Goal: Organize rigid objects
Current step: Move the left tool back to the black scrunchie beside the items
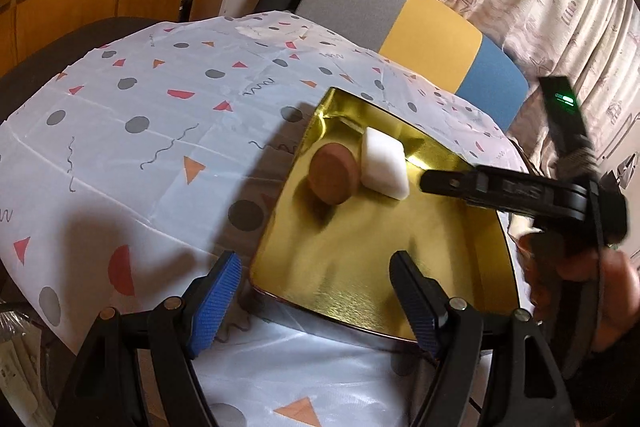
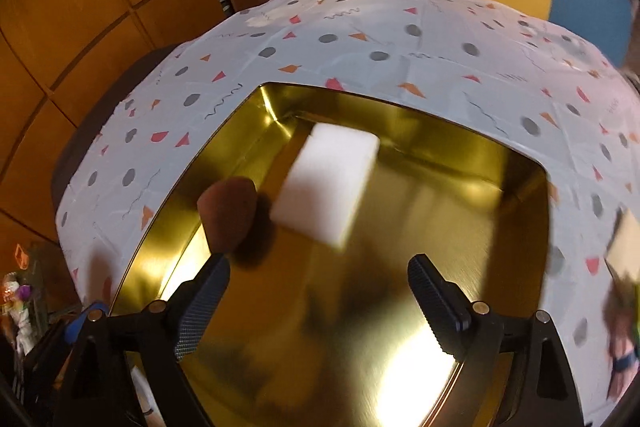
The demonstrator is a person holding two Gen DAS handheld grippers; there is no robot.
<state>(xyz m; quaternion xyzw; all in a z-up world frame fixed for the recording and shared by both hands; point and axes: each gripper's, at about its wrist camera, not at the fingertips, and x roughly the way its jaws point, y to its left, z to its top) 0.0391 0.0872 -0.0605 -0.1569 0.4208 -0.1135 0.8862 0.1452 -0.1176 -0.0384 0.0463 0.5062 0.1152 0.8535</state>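
Sitting inside one gold tray (image 2: 516, 211) are two things: one brown round block (image 2: 228, 215) and one white rectangular block (image 2: 328, 183), side by side and touching or nearly so. The white block's long axis is running away from the right wrist camera toward the tray's far wall; the brown disc is leaning tilted on its edge. The right claw (image 2: 320, 307) is hovering spread wide over the tray with nothing between its pads, both blocks lying just ahead of it, brown one near its left finger. The left claw (image 1: 316, 299) is also gaping apart, straddling the tray's near corner above the patterned surface (image 1: 140, 147).
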